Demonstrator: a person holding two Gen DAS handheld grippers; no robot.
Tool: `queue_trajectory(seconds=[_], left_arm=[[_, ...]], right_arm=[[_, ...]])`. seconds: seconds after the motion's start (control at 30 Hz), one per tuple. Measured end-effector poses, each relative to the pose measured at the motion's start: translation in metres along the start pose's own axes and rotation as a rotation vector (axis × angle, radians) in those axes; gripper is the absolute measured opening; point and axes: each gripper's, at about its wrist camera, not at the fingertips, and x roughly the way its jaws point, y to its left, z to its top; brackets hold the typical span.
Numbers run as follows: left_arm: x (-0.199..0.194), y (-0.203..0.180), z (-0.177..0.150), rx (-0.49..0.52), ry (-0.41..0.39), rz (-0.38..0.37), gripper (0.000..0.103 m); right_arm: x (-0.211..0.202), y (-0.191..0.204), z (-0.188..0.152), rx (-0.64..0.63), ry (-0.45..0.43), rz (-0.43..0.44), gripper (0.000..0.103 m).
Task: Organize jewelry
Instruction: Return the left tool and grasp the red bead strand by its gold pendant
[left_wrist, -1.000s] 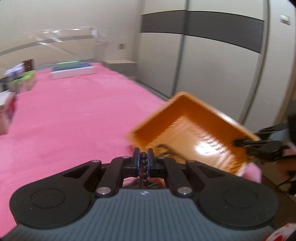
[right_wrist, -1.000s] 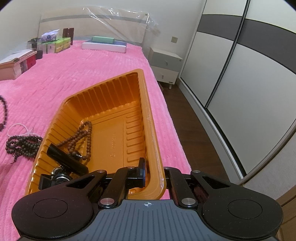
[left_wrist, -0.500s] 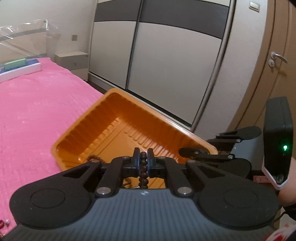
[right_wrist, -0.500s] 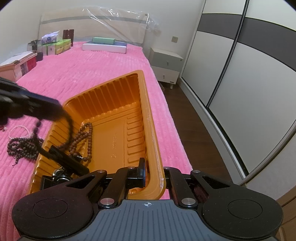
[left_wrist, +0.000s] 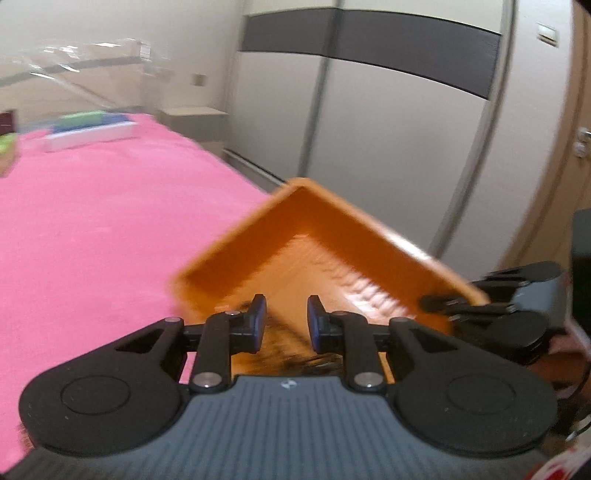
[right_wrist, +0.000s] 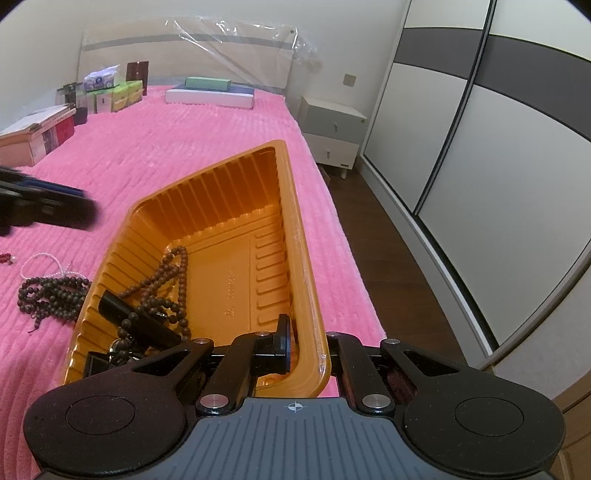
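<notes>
**On the pink bed: beads in the tray, left jaws parting**

At the far left of the right wrist view, the left hand-held gripper (right_wrist: 48, 210) reaches in blurred above the pink bedspread (right_wrist: 166, 147), near the tray's left wall. Below it on the spread lie a small red bead piece (right_wrist: 5, 258), a thin pale bracelet (right_wrist: 40, 262) and a dark bead strand (right_wrist: 51, 295), the strand just beside the tray's outer left wall. The orange plastic tray (right_wrist: 295, 236) sits along the bed's right edge. Inside it, toward the left and near corner, a brown bead necklace (right_wrist: 173, 280) is heaped over a black oblong piece (right_wrist: 136, 321) that I cannot identify.

The right hand-held gripper (right_wrist: 306, 354) is clenched on the tray's right rim, one finger inside the wall and one outside.

Seen from the left wrist camera, the left hand-held gripper (left_wrist: 284, 321) has its jaws opening with nothing between them; the tray (left_wrist: 258, 229) lies beyond and below, motion-blurred, with dark blurred beads (left_wrist: 295, 358) under the fingers. At the far right, the right hand-held gripper (left_wrist: 454, 304) bites the tray's rim.
</notes>
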Motion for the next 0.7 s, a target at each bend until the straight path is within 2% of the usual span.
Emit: queue_trajectory(seconds=[0.23, 0.37, 0.47, 0.57, 0.7], left_arm=[[-0.047, 0.054, -0.051, -0.071, -0.020, 0.284, 0.026], [-0.063, 0.089, -0.085, -0.155, 0.016, 0.412, 0.026], [-0.072, 0.109, -0.105, -0.174, 0.042, 0.497, 0.026], [-0.069, 0.122, -0.119, -0.200, 0.061, 0.543, 0.026], [-0.064, 0.132, -0.126, -0.228, 0.060, 0.553, 0.026]], right_arm=[[0.001, -0.001, -0.002, 0.010, -0.001, -0.002, 0.006], [0.002, -0.001, -0.002, 0.011, 0.002, -0.006, 0.006], [0.003, -0.001, -0.001, 0.012, 0.008, -0.007, 0.006], [0.004, 0.000, -0.002, 0.014, 0.012, -0.011, 0.006], [0.005, 0.002, -0.002, 0.010, 0.021, -0.020, 0.006]])
